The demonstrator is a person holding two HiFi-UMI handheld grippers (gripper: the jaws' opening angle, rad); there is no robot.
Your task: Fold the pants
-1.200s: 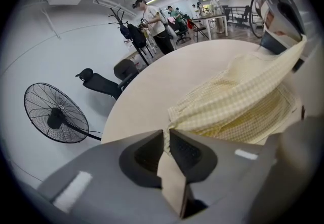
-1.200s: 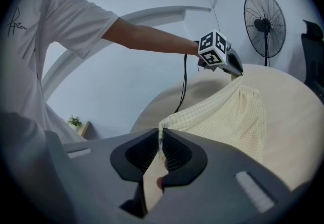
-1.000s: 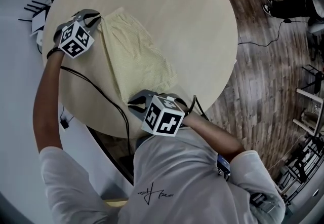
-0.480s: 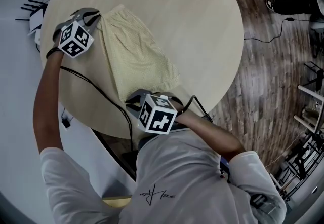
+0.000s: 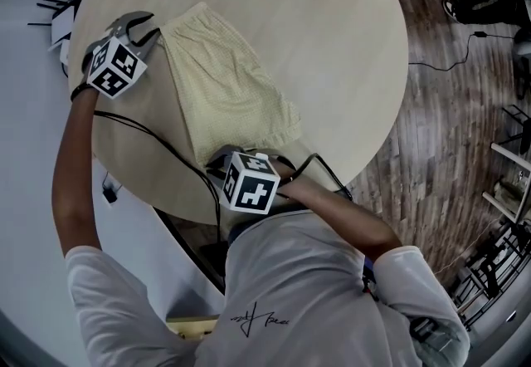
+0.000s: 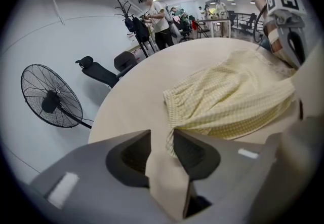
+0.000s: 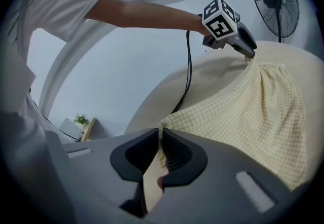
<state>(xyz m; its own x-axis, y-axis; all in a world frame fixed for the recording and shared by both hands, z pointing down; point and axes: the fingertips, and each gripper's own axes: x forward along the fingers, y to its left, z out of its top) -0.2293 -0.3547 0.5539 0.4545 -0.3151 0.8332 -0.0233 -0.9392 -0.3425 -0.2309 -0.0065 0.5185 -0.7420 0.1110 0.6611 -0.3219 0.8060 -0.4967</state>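
Observation:
Pale yellow checked pants point(image 5: 228, 100) lie folded lengthwise on the round beige table point(image 5: 323, 17). My left gripper point(image 5: 149, 27) is at the waistband corner at the far left. Its jaws are opening: in the left gripper view point(image 6: 162, 142) a gap shows between them, and the corner of the pants point(image 6: 233, 96) hangs loose against the right jaw. My right gripper point(image 5: 222, 162) is at the table's near edge, shut on the hem corner. In the right gripper view point(image 7: 161, 137) the pants point(image 7: 243, 111) are pinched between the pads and run away to the left gripper point(image 7: 248, 48).
A black cable point(image 5: 158, 141) trails over the near left of the table to the left gripper. The table edge runs just behind my right gripper, with wood floor point(image 5: 448, 149) beyond. A floor fan point(image 6: 50, 102), an office chair point(image 6: 101, 71) and standing people point(image 6: 157, 15) are far off.
Both grippers have sunk a little toward the table. The left one slid slightly up and left in the head view, and its jaws have spread. The right one still holds the hem.

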